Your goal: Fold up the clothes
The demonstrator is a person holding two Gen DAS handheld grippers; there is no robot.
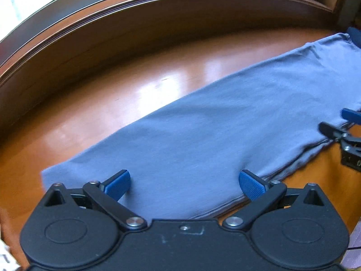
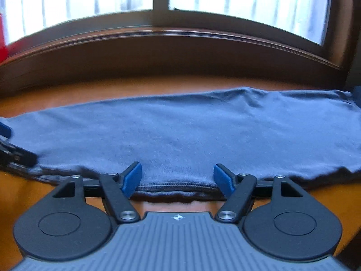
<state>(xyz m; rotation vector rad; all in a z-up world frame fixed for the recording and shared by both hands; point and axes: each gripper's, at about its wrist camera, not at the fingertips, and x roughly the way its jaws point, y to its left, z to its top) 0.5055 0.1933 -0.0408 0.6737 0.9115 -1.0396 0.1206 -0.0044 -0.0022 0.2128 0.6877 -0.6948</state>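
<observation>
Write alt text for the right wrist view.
An open right gripper hovers over the near hem of a blue-grey garment folded into a long strip on an orange-brown wooden surface. The left gripper shows at the left edge; a bright window lies behind.

Each camera rides close behind its own tool, the left tool (image 1: 184, 185) looking steeply down across the blue garment (image 1: 214, 122), the right tool (image 2: 177, 178) facing the window (image 2: 158, 0) more levelly, both sharing garment and wooden counter (image 1: 135, 85).
</observation>
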